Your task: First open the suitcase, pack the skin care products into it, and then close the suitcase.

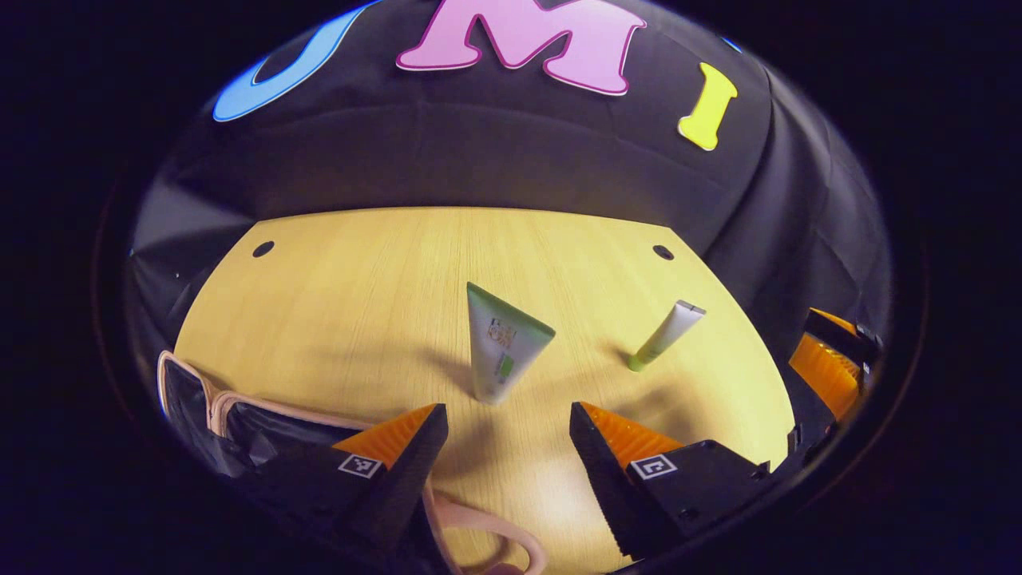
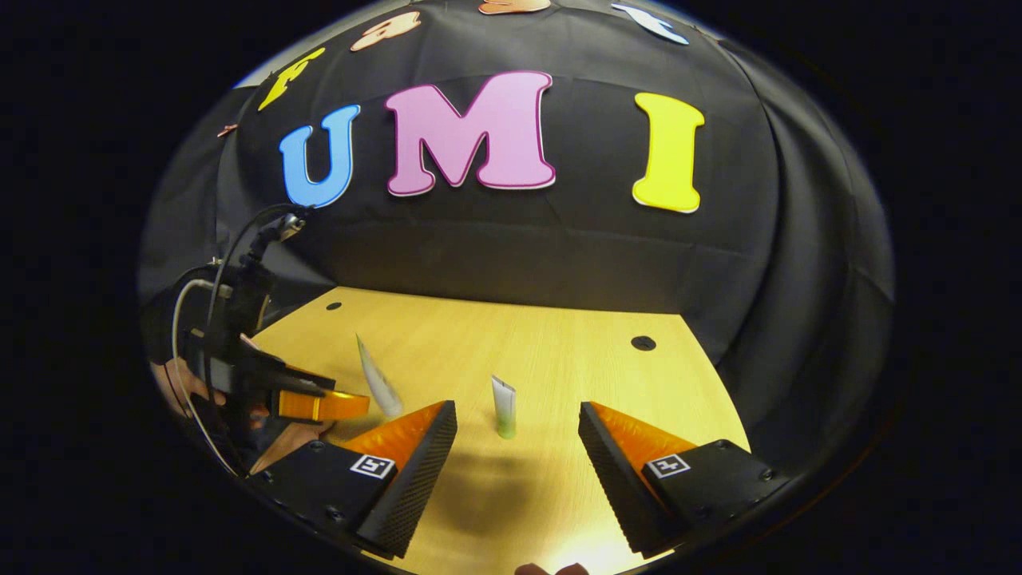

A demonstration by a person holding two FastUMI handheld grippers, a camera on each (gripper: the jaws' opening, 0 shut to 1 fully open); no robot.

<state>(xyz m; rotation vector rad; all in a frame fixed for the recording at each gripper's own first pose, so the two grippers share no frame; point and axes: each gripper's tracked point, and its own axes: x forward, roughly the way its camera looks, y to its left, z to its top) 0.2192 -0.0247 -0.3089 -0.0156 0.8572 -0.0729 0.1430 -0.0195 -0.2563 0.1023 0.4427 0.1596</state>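
A wide white and green tube (image 1: pixel 507 347) stands cap-down on the wooden table (image 1: pixel 359 287), just ahead of my open left gripper (image 1: pixel 507 447). A slimmer white tube with a green cap (image 1: pixel 667 335) leans to its right. The suitcase (image 1: pixel 231 419), pink-trimmed with a dark lining, lies open at the lower left beneath my left finger. In the right gripper view the slim tube (image 2: pixel 504 407) stands just ahead of my open right gripper (image 2: pixel 515 455), and the wide tube (image 2: pixel 377 379) stands farther left. The left gripper (image 2: pixel 315 405) hangs there in a hand.
Black cloth closes off the back and sides of the table. Two dark round holes (image 1: pixel 663 252) sit near the table's far corners. The right gripper's orange finger (image 1: pixel 826 367) shows at the right edge of the left gripper view.
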